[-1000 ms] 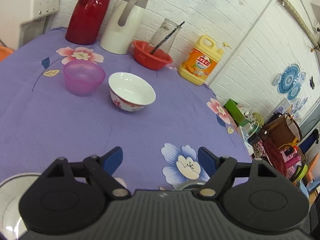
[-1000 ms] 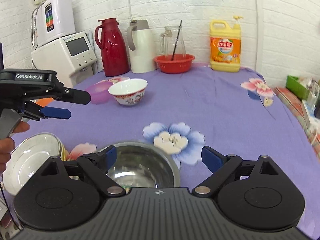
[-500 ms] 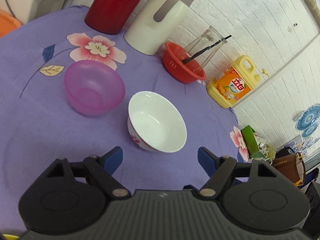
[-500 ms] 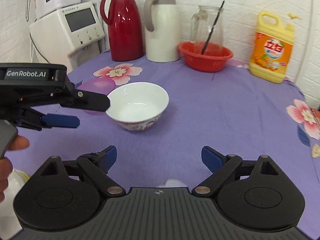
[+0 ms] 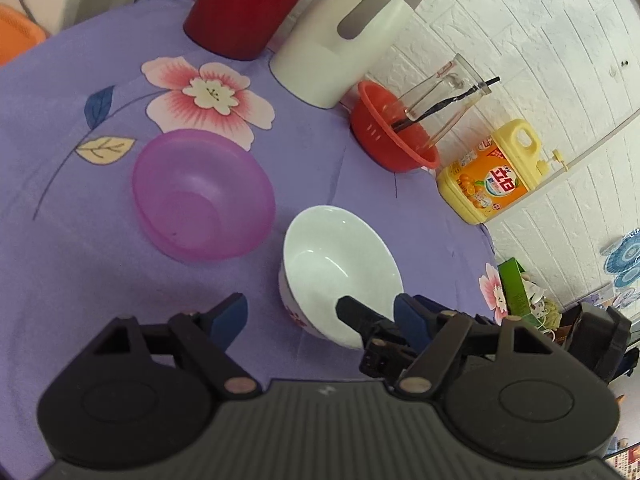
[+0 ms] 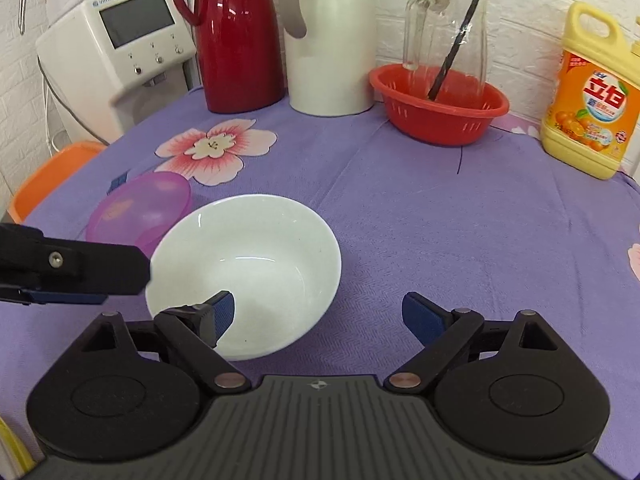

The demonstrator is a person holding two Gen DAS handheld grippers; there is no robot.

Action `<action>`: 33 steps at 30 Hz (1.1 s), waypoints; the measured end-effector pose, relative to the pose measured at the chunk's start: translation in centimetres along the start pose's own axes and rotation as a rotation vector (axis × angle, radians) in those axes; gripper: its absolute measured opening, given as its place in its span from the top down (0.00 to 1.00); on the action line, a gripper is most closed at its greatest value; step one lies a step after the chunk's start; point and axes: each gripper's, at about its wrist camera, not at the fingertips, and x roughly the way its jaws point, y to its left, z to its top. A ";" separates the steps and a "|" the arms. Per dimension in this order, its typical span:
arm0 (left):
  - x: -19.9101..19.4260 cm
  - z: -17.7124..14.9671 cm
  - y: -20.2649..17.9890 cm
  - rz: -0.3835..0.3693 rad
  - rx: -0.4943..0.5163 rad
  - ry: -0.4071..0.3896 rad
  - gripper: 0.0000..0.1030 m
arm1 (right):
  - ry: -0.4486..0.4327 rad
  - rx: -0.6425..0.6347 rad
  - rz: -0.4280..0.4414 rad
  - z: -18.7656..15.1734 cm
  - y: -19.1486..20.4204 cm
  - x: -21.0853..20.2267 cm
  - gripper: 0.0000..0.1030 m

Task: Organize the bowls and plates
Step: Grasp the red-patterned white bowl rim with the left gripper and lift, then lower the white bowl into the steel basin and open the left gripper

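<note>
A white bowl (image 5: 340,268) with a floral outside stands on the purple tablecloth; it also shows in the right wrist view (image 6: 256,260). A translucent purple bowl (image 5: 202,194) sits to its left, also seen in the right wrist view (image 6: 140,208). My left gripper (image 5: 320,312) is open just in front of the white bowl. My right gripper (image 6: 320,312) is open, its left finger over the bowl's near rim and its right finger outside. The left gripper's fingers (image 6: 100,272) reach in from the left.
Along the back wall stand a red thermos (image 6: 236,32), a white jug (image 6: 328,36), a red basket (image 6: 440,112) holding a glass pitcher, and a yellow detergent bottle (image 6: 592,96). A white appliance (image 6: 120,40) stands at the left. The table edge drops off at the right (image 5: 492,272).
Both grippers have moved forward to the white bowl. The right gripper's left finger is now over the bowl's rim. Both stay open.
</note>
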 end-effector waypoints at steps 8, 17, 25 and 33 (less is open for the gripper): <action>2.7 0.6 -0.5 0.017 -0.031 0.026 0.49 | 0.015 -0.002 0.008 0.5 -0.2 1.2 0.00; 3.8 0.1 -1.1 0.058 0.033 0.038 0.66 | 0.031 -0.030 0.078 -0.2 1.7 1.5 0.15; 0.4 -2.5 -1.8 0.006 0.068 0.045 0.67 | 0.018 0.039 0.098 -2.4 1.9 -2.0 0.13; -4.6 -7.2 -4.0 -0.063 0.130 0.013 0.67 | -0.046 0.023 0.055 -5.6 3.4 -8.6 0.09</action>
